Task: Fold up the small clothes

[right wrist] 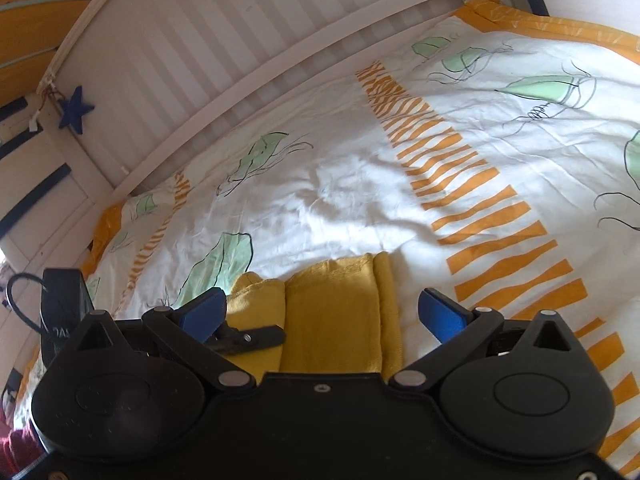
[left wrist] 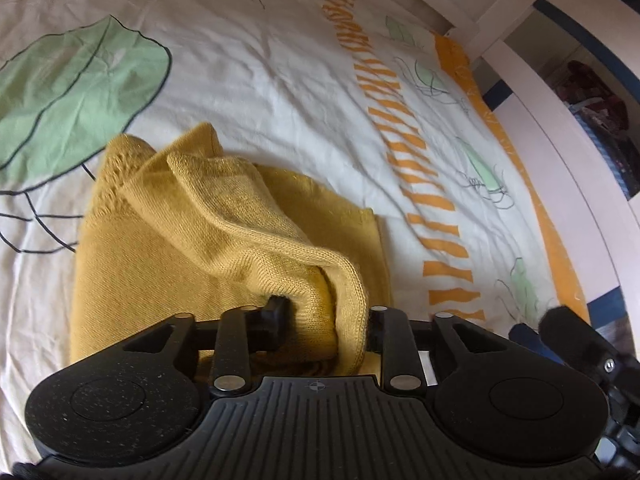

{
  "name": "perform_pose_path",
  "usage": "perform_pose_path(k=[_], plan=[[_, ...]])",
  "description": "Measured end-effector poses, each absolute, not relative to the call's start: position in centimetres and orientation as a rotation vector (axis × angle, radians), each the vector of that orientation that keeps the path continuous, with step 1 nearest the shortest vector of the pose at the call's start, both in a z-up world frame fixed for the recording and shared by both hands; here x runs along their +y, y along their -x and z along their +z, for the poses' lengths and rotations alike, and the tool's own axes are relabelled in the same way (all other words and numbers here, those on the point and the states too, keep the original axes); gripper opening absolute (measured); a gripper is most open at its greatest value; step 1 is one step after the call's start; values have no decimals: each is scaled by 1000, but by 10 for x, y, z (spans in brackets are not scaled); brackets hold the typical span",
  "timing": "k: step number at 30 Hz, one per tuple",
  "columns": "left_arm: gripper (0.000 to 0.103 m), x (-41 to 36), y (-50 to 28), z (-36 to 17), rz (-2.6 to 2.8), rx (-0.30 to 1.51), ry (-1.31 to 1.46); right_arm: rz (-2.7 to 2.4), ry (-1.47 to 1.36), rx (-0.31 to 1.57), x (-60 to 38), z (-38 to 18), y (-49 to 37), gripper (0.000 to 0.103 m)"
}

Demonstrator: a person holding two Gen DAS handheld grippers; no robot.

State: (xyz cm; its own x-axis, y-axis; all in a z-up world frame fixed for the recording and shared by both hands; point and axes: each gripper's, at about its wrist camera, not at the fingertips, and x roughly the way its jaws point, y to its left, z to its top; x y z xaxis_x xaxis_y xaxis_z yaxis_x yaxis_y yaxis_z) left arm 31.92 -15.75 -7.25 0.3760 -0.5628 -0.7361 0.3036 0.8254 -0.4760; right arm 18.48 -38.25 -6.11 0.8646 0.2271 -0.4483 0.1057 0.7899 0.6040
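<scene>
A mustard-yellow knit garment [left wrist: 224, 216] lies partly folded on the bed. One fold rises from it and runs into my left gripper [left wrist: 326, 312], whose black fingers [left wrist: 276, 312] are shut on the bunched cloth. In the right wrist view the garment [right wrist: 332, 320] shows as a flat folded stack just ahead of my right gripper [right wrist: 322, 300]. The right gripper's blue pads [right wrist: 440, 316] stand wide apart above the garment, holding nothing. A black finger [right wrist: 256, 336] of the left gripper rests on the stack's left part.
The bed cover [left wrist: 280, 80] is white with green leaves and orange stripes, and it is wrinkled. A white slatted bed rail [right wrist: 240, 60] runs along the far side. White furniture [left wrist: 540, 92] stands past the bed's right edge.
</scene>
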Motion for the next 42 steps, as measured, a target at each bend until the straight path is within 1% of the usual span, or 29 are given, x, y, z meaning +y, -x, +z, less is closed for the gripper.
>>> perform_pose_path(k=[2, 7, 10, 13, 17, 21, 28, 34, 39, 42], plan=[[43, -165, -313, -67, -583, 1018, 248, 56, -678, 526, -388, -62, -184, 102], [55, -184, -302, -60, -655, 989, 247, -12, -728, 483, -408, -61, -178, 102], [57, -195, -296, -60, -748, 993, 311, -60, -753, 463, -421, -62, -174, 102], [57, -207, -289, -58, -843, 1002, 338, -102, -767, 448, -433, -63, -171, 102], [57, -206, -272, -49, -852, 930, 290, -124, -763, 450, -438, -66, -170, 102], [58, -180, -260, -42, -789, 869, 262, -87, -735, 481, -431, -67, -176, 103], [58, -118, -247, -46, -562, 791, 112, 71, -696, 516, -407, -72, -186, 102], [58, -86, -216, -56, -521, 731, -87, 160, -752, 550, -396, -85, -194, 102], [58, -101, -175, -63, -602, 626, -267, 233, -851, 565, -393, -96, -202, 90], [60, -124, -156, -71, -680, 561, -383, 256, -851, 574, -386, -100, -210, 86]])
